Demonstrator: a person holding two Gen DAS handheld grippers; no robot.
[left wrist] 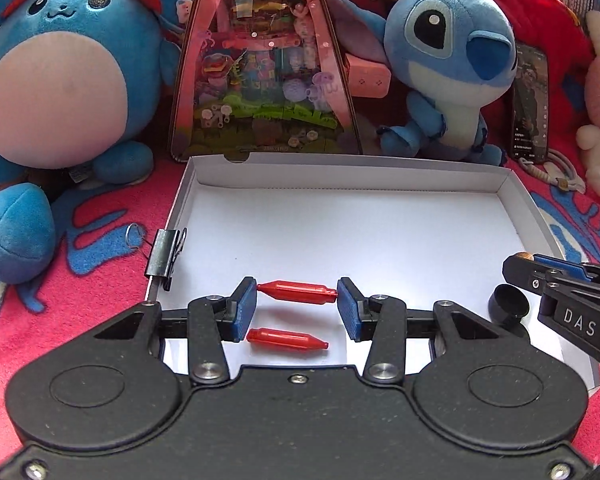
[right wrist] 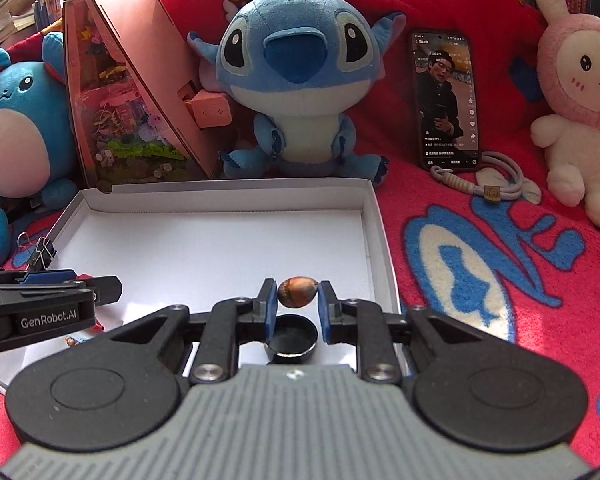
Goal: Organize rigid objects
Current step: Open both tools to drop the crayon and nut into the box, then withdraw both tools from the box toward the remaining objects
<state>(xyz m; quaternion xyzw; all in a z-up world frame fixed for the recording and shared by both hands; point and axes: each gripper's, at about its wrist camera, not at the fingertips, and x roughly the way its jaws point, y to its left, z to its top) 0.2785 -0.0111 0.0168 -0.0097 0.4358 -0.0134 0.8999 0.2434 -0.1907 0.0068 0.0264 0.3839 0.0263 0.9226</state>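
My left gripper point(left wrist: 297, 294) is shut on a red bullet-shaped piece point(left wrist: 296, 291), held by its two ends above the white box point(left wrist: 340, 168). A second red piece point(left wrist: 286, 339) lies on the box floor just below it. My right gripper point(right wrist: 298, 298) is shut on a small brown oval nut point(right wrist: 297, 292), also over the box point(right wrist: 228, 192). A black round cap point(right wrist: 294, 340) lies on the box floor under the right gripper; the left wrist view shows the cap point(left wrist: 509, 304) at the right. The right gripper's side point(left wrist: 560, 280) enters that view from the right.
A black binder clip point(left wrist: 166, 254) is clipped to the box's left wall. Blue plush toys point(left wrist: 60, 64), a pink triangular display point(left wrist: 260, 60), a phone point(right wrist: 446, 100) with a coiled cable point(right wrist: 496, 192) and a pink rabbit plush point(right wrist: 580, 100) ring the box on a red blanket.
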